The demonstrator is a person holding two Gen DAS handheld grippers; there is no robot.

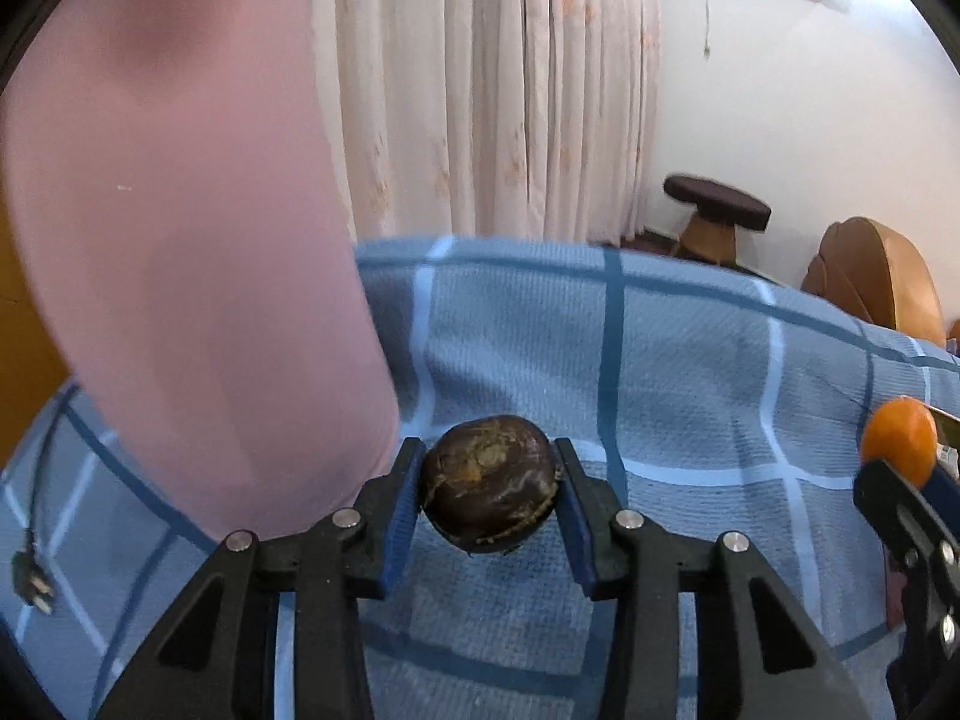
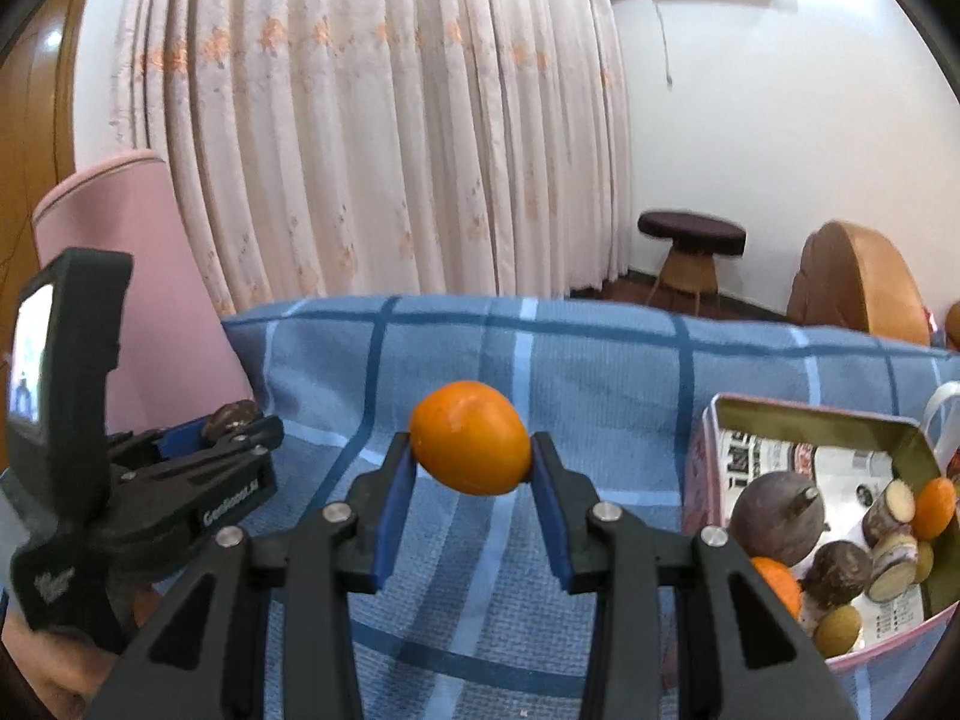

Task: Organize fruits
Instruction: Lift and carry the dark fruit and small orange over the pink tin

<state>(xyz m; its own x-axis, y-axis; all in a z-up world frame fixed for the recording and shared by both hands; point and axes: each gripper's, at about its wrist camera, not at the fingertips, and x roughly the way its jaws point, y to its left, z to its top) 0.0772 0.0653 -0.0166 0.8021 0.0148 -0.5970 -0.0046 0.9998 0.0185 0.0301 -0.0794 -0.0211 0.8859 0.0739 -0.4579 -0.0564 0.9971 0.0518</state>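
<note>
a: start big. blue checked cloth (image 2: 600,360) covers the whole surface, curtain (image 2: 372,120) behind it. far edge of the cloth drops off toward the floor, with a stool (image 2: 690,234) beyond.

b: and the pink lampshade (image 1: 180,240)?

a: close on the left, just beside the left gripper (image 1: 489,483). that side is tight. the middle of the cloth is bare, so there's room to travel across toward the box (image 2: 810,420) at the right.

b: what's in the box?

a: already several fruits, dark round ones and orange ones, lying on printed paper. it's fairly full near the front corner.

b: the claws?

a: left gripper is clenched on a dark fruit (image 1: 489,483), pads pressing both sides, and it looks lifted off the cloth. right gripper (image 2: 471,450) grasps an orange (image 2: 468,444), also held above the cloth, left of the box.

b: what could go wrong?

a: both fruits are round and smooth, pinched near the fingertips. a quick swing might roll one out, and it could run off the far edge. i'd also guess the left one could brush the lampshade if it swings left. and both grippers heading for the box together could collide, or a dropped fruit could bounce off the ones already inside.
</note>
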